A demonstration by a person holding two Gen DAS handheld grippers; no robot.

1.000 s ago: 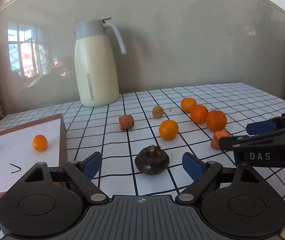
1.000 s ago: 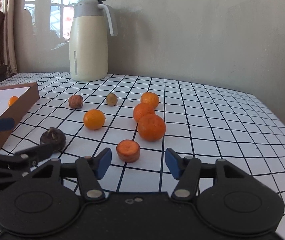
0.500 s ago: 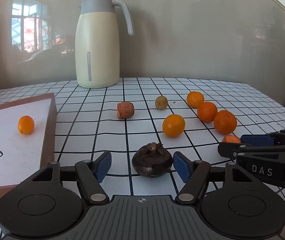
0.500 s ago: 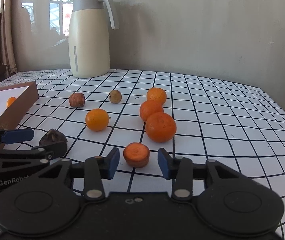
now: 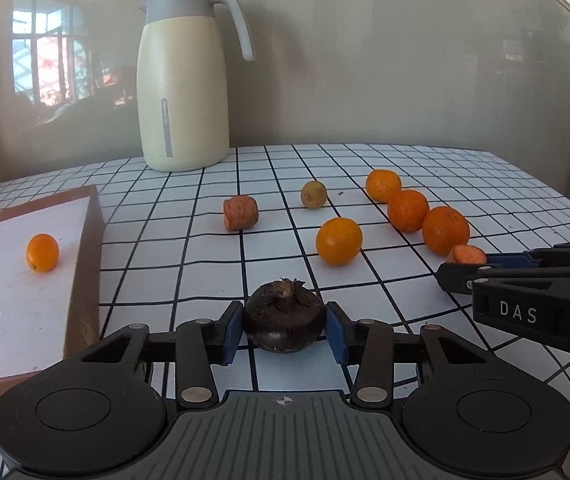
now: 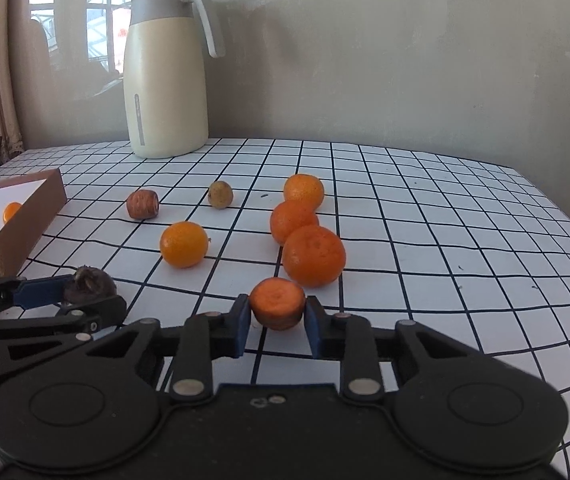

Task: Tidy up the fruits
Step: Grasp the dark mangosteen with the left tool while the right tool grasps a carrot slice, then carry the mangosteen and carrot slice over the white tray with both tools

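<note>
- Left wrist view: a table point(image 5: 425, 168) with a white cloth ruled in black squares stands against a plain grey wall that mirrors a window. A cream thermos jug point(image 5: 183, 80) stands at the back.
- The left gripper point(image 5: 284, 330) has its jaws closing on a dark, round fruit point(image 5: 283, 316) with a dry crown; the blue pads look to be touching its two sides. The fruit sits on the cloth, so I judge this the start of a lift.
- A shallow box point(image 5: 85, 280) with a white floor lies just beside it on the left, one small orange fruit point(image 5: 42, 252) already inside: likely the sorting place.
- Right wrist view: same cloth and wall; a chair and a curtain edge show far left.
- The right gripper point(image 6: 277, 322) is pinching a cut orange piece point(image 6: 277, 302), flat face up and resting on the cloth.
- Three oranges point(image 6: 313, 255) crowd in a row close behind it; a fourth orange point(image 6: 183, 244), a brown-orange stub point(image 6: 143, 204) and a small yellowish fruit point(image 6: 220, 194) lie apart, not yet sorted.
- Both grips are low and side-on, which suits round things that would roll.
</note>
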